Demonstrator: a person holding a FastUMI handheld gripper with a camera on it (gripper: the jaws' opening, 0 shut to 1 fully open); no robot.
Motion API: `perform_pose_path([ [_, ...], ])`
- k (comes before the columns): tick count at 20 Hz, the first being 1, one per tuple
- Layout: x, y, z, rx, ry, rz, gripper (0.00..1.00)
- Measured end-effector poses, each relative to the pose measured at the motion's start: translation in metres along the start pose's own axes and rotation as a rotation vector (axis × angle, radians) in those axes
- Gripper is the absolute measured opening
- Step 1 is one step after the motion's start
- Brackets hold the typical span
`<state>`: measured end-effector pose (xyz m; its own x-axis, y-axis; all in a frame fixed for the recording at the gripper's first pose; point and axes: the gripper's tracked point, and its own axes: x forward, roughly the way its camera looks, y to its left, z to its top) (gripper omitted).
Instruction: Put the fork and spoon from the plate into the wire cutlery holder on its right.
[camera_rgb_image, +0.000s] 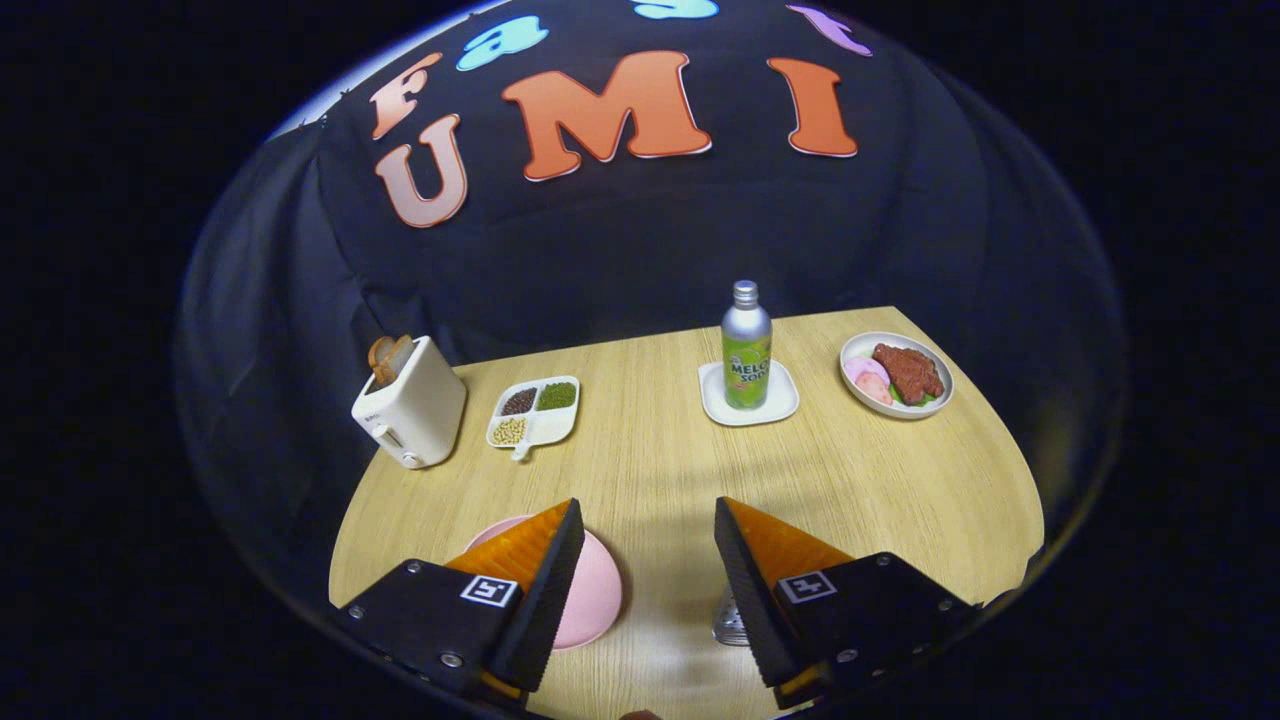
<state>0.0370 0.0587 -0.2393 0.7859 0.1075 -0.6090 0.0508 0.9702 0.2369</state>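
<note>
The gripper (648, 520) hangs above the near edge of the table (650, 470), its fingers spread wide with nothing but bare wood between them. It is released, holding nothing.

Here is what the next move turns on: the pink plate (598, 590) sits low and to the left, mostly tucked under the left finger (545, 570), with just its right-hand curve peeking out beside that finger's black pad. So the pickup lies down and leftward from the fingers, very close in, not ahead of them. The fork and spoon should be on that plate, but the finger covers that part, so I cannot tell how they lie or which way their handles point.

On the other side, a bit of silvery wire shows just inside the right finger (760, 570), low against the table. That looks like the holder (730, 622), largely hidden by the finger, and it stands to the plate's right with a strip of bare table between them.

My read: nothing has been lifted yet, and the gripper needs to draw back or tip down toward the left before any cutlery comes into view.

Far beyond the fingers stand a toaster (412, 405), a divided dish (535, 410), a soda bottle (747, 345) on a small tray, and a plate of food (897, 375), all well apart from the work.
</note>
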Motion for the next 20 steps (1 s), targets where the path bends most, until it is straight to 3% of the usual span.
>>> perform_pose_path([
  [11, -0.007, 0.092, 0.007, -0.109, -0.188, 0.104, 0.81],
  [20, 0.024, 0.151, -0.034, -0.131, -0.173, 0.135, 0.83],
])
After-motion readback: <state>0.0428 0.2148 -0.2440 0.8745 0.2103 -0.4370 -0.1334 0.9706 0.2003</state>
